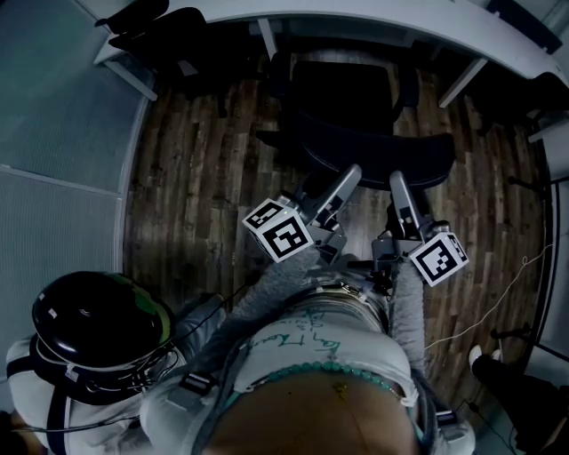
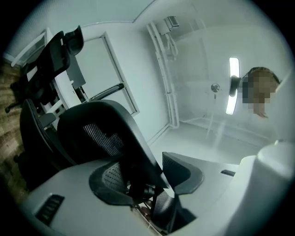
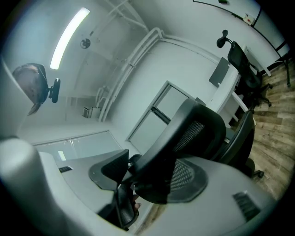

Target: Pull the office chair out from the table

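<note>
The black office chair stands with its seat tucked under the white table, its mesh back toward me. Both grippers reach over the top rim of the chair back. My left gripper is open; in the left gripper view the back's edge runs between the jaws of the left gripper, with a gap to the right pad. My right gripper is open too. In the right gripper view the chair back passes between that gripper's jaws, apart from the left pad.
A second black chair sits at the table's left end, and a third chair shows at the right edge. A person in a black helmet crouches at my lower left. A thin cable trails over the wood floor on the right.
</note>
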The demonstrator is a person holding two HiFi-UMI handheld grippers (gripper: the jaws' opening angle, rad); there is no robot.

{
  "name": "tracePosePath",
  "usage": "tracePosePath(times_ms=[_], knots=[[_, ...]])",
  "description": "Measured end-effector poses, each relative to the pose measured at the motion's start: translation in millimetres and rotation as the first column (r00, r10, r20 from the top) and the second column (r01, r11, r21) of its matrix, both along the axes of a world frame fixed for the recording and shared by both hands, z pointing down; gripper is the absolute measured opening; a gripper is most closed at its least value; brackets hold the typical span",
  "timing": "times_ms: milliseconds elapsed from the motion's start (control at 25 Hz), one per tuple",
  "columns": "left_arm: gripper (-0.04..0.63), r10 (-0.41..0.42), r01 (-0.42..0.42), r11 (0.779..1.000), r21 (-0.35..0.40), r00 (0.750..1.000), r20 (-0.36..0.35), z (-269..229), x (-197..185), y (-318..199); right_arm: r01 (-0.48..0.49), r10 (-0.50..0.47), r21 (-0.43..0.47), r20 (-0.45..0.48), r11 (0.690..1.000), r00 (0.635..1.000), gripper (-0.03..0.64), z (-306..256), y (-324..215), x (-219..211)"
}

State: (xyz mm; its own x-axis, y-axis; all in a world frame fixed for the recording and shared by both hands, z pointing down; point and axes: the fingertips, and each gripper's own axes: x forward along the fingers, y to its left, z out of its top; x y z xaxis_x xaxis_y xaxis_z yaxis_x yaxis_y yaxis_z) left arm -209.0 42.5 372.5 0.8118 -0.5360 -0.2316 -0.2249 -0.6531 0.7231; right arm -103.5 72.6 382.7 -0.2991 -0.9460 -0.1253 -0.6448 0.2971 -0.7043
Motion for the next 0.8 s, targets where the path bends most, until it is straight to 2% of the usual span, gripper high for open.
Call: tracePosePath(times_ms=[280,440,600,800], knots=[[0.208,-0.064,0.063,0.998,0.020,0.996,0.056,8,-9,12,0.025,-0.027,-0.028,-0.070,0.999,0.997,0.242,8,18,1],[0.209,-0.092,0.091,0.996,0.018,0.992,0.089,11,-14,26,0.046,-0.049,-0.045,-0.074,0.998,0.996,0.242,10,29,1],[0.207,-0.108,0.107,0.994,0.014,0.990,0.093,8,-9,40,0.079,-0.084,-0.055,-0.080,0.995,0.993,0.242,9,41,2],[0.207,-0.107,0.105,0.994,0.022,0.987,0.118,8,-4,55,0.107,-0.112,-0.066,-0.070,0.992,0.991,0.242,12,53,0]])
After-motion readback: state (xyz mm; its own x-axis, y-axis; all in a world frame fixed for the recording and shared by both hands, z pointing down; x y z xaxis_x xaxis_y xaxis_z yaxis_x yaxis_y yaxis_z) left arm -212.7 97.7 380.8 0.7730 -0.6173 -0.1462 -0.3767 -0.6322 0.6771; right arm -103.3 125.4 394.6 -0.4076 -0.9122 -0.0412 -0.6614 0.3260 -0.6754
